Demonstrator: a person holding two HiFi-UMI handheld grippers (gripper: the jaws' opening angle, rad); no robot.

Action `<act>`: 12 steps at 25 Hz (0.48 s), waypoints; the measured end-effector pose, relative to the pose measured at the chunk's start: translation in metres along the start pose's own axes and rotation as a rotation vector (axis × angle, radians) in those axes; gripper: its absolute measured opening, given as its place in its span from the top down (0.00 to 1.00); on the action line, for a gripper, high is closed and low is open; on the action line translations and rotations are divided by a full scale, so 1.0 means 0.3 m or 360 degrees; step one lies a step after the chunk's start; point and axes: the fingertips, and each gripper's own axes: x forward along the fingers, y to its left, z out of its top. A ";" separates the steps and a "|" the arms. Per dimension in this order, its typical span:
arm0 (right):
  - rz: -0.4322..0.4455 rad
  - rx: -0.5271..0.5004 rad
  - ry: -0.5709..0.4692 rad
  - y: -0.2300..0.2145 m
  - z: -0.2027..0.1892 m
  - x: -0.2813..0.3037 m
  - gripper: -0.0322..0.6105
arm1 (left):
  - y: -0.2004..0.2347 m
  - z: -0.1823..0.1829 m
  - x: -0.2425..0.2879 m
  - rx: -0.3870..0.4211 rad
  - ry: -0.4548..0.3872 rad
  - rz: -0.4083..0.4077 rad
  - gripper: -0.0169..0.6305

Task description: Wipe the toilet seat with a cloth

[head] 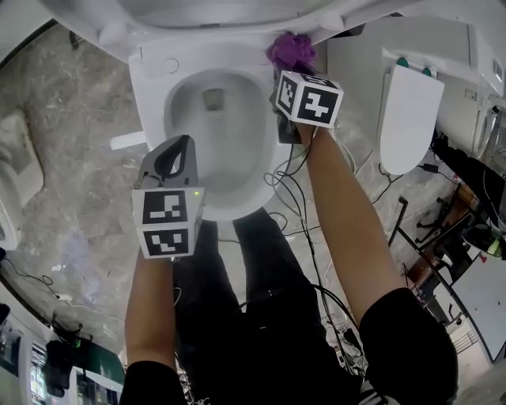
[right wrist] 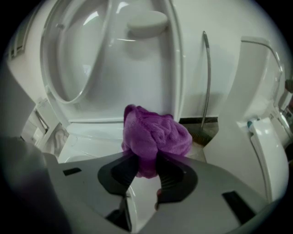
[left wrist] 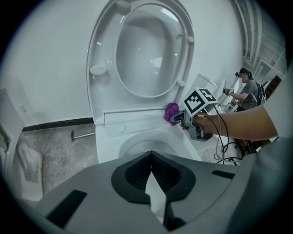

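While my right gripper clenched the purple cloth at the toilet rim, my left gripper hung shut, empty, the bowl just ahead.

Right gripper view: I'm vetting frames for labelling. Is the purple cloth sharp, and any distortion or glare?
Right gripper view: purple cloth sharp, straight lines bowed, corners black, soft glare on raised lid. Left gripper view: same bowing, dark corners. Head view: evenly lit.

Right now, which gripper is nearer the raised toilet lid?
Right. The right gripper, clamping the cloth, sits just below the lid; the left gripper hangs over the front of the bowl, farther off.
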 end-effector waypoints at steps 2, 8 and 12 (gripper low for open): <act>-0.0016 0.0064 0.0010 -0.037 -0.001 -0.010 0.73 | 0.002 0.005 0.000 0.0015 -0.0003 0.0000 0.96; -0.0167 -0.0008 -0.0018 -0.073 -0.027 -0.053 0.81 | 0.006 0.011 -0.016 -0.0015 -0.0005 0.0006 0.96; -0.0119 0.0068 -0.0128 -0.079 -0.033 -0.141 0.81 | -0.025 0.041 -0.035 0.0027 -0.0018 -0.0016 0.96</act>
